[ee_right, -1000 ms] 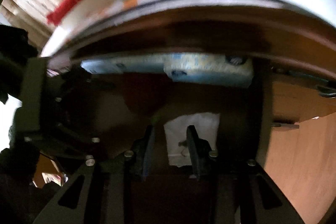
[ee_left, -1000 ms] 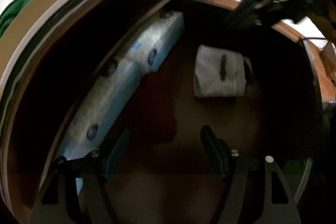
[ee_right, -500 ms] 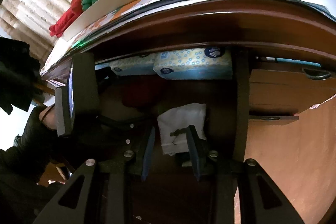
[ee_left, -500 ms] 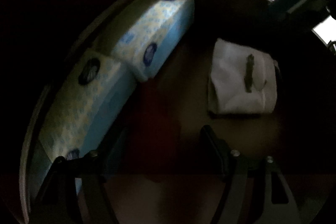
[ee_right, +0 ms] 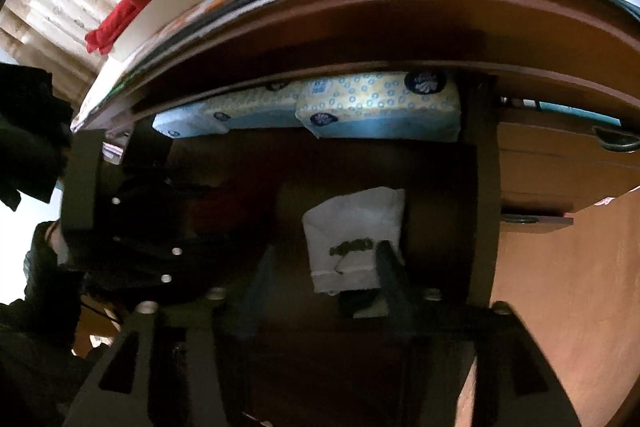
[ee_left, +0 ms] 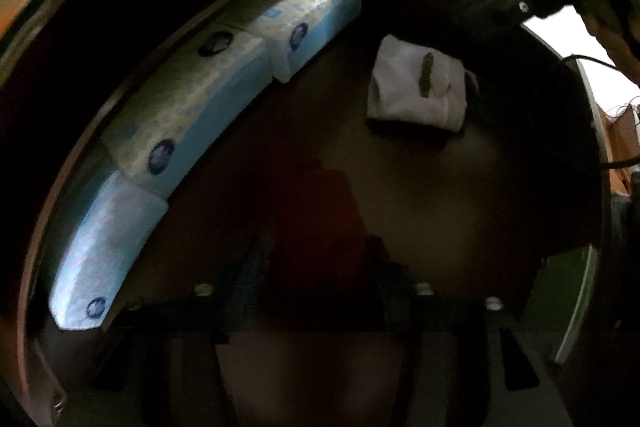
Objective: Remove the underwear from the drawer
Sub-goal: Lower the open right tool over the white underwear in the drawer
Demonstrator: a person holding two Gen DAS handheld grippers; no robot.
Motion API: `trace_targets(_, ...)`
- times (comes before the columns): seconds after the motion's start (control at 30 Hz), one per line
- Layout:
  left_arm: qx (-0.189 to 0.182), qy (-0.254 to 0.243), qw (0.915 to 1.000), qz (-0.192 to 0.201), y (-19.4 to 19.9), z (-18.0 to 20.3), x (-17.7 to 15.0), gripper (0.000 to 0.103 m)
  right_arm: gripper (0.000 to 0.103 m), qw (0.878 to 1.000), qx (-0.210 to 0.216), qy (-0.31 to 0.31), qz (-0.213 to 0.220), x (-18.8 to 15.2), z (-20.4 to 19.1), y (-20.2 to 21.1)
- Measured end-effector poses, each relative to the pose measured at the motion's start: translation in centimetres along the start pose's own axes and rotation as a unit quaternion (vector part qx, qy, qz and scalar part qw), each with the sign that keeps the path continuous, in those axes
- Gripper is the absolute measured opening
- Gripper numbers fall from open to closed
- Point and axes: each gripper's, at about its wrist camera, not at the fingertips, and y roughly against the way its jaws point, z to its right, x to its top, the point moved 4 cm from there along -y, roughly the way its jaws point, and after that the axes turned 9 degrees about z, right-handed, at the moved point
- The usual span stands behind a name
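The drawer (ee_right: 484, 187) stands open, but nothing is out yet. The white folded underwear (ee_right: 356, 235) lies on its floor just ahead of the right claw (ee_right: 320, 263), whose jaws have just been opening, spread and gripping nothing. The left claw (ee_left: 316, 267), also spread, has been closing over a dark red garment (ee_left: 316, 211).

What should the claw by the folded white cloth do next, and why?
Probably lower the right gripper a little and close it on the white cloth. Its jaws have just been opening, and the cloth lies between the fingers without being squeezed, flat on the drawer floor. The left gripper hangs open over a dark red cloth, so it isn't helping here.
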Motion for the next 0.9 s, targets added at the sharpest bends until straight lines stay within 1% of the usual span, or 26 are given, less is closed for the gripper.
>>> trace_targets(0.03,0.008,-0.003,1.0000,0.001,0.3,0.0,-0.1,0.066,0.061,1.000,0.001,0.003,-0.006,-0.1,-0.2,-0.2)
trace_targets(0.1,0.009,-0.004,0.9999,0.003,1.0,-0.4,-0.5,0.066,0.062,1.000,-0.002,0.012,-0.022,-0.4,-0.7,-0.8)
trace_targets(0.2,0.010,0.002,0.9999,0.004,1.8,-0.9,-0.6,0.066,0.062,0.997,-0.032,0.047,-0.047,-0.6,-1.5,-2.2)
trace_targets(0.33,0.026,0.001,0.9996,0.000,2.8,-1.7,-1.3,0.069,0.062,0.994,-0.053,0.059,-0.074,-0.5,-1.7,-4.0)
trace_targets(0.43,0.019,0.020,0.9996,0.011,3.7,-2.3,-1.6,0.071,0.062,0.991,-0.077,0.067,-0.089,-0.5,-1.7,-5.2)
trace_targets(0.47,0.013,0.026,0.9995,0.013,3.1,-2.9,-0.9,0.072,0.062,0.990,-0.083,0.068,-0.094,-0.6,-1.6,-5.6)
trace_targets(0.53,0.014,0.026,0.9995,0.007,2.9,-2.6,-1.0,0.073,0.062,0.989,-0.084,0.062,-0.107,-0.7,-1.4,-6.2)
trace_targets(0.6,0.014,0.021,0.9997,0.003,3.1,-2.2,-1.8,0.073,0.062,0.989,-0.077,0.046,-0.113,-0.8,-1.0,-6.7)
trace_targets(0.63,0.008,0.016,0.9998,0.005,2.9,-1.7,-1.4,0.073,0.062,0.989,-0.076,0.041,-0.116,-0.8,-0.8,-6.8)
trace_targets(0.67,0.005,0.013,0.9999,0.008,2.3,-1.6,-2.2,0.073,0.062,0.989,-0.076,0.040,-0.121,-0.9,-0.8,-7.0)
trace_targets(0.73,-0.005,0.003,0.9998,0.020,2.1,-0.7,-1.0,0.073,0.062,0.987,-0.081,0.040,-0.131,-1.3,-0.7,-7.4)
trace_targets(0.83,-0.014,-0.010,0.9996,0.024,1.2,0.4,0.5,0.074,0.062,0.988,-0.067,0.038,-0.130,-1.9,-0.9,-7.3)
trace_targets(0.9,-0.012,-0.020,0.9996,0.012,-0.3,1.0,1.2,0.074,0.061,0.990,-0.057,0.029,-0.127,-2.1,-0.8,-7.2)
